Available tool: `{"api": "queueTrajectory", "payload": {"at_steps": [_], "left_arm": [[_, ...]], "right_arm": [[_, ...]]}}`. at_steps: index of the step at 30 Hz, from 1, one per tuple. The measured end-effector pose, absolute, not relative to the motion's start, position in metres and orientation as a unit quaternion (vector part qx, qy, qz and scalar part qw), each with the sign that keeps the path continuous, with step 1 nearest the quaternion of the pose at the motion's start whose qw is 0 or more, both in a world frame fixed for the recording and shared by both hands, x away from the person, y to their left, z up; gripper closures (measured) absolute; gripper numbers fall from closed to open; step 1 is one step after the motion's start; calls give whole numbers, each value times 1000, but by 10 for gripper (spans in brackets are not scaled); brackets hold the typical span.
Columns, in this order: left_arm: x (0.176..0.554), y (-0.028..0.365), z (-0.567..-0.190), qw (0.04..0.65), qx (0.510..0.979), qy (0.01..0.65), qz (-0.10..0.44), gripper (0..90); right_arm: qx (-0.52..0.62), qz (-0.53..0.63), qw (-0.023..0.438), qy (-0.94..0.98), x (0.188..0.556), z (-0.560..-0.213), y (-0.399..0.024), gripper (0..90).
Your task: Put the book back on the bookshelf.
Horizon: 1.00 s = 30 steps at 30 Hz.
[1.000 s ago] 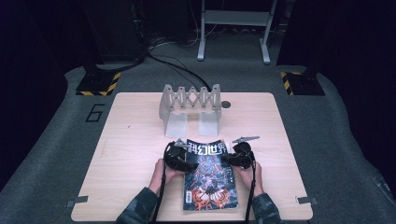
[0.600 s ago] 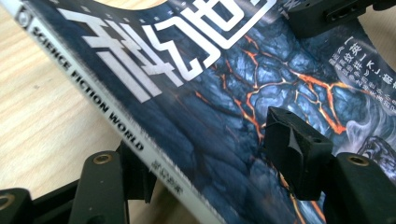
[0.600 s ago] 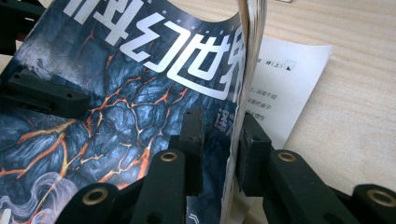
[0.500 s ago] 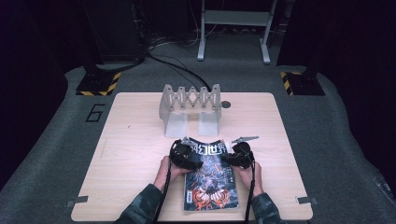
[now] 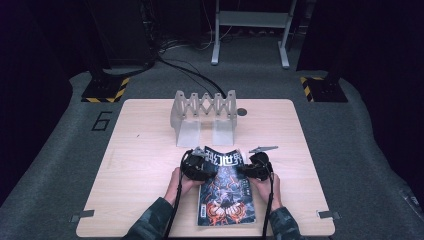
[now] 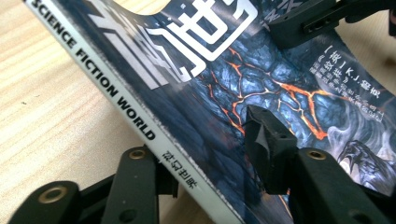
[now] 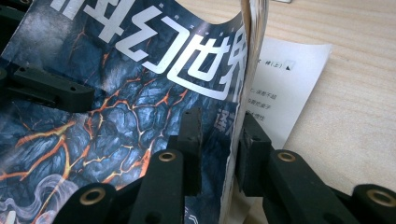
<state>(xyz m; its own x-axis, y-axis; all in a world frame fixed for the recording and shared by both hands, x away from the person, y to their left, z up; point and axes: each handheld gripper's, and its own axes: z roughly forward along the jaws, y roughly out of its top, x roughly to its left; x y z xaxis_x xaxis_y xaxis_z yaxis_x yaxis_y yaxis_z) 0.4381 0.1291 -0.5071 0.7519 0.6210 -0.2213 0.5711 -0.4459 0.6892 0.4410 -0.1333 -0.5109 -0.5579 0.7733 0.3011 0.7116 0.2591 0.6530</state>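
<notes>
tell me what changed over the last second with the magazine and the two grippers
The left gripper has just been closing its jaws on the spine edge of the dark-covered science fiction magazine, whose far end now lifts and curls slightly. The right gripper stayed clamped on the opposite edge. Both hands, the grey folding rack and the wooden table kept their places.

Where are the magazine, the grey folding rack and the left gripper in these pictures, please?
magazine (image 5: 227, 192): high view, middle of its dark cover.
grey folding rack (image 5: 203, 106): high view, its zigzag top.
left gripper (image 6: 210, 158): left gripper view, between its jaws at the spine.
</notes>
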Motion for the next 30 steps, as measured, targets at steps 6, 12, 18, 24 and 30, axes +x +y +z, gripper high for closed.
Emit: {"api": "queueTrajectory", "payload": {"at_steps": [6,12,18,24,30], "left_arm": [[431,131,-509,416,839,348,46,625],[427,132,-507,428,835,340,59,635],[420,135,-504,448,829,326,77,648],[414,136,-502,465,821,318,92,652],[410,137,-498,471,821,307,101,656]], "right_arm": [[469,387,30,793,440,-510,-133,705],[458,386,41,800,441,-509,-132,660],[464,385,35,797,440,-508,-134,593],[464,390,30,795,440,-507,-137,535],[468,386,34,794,441,-504,-141,480]]}}
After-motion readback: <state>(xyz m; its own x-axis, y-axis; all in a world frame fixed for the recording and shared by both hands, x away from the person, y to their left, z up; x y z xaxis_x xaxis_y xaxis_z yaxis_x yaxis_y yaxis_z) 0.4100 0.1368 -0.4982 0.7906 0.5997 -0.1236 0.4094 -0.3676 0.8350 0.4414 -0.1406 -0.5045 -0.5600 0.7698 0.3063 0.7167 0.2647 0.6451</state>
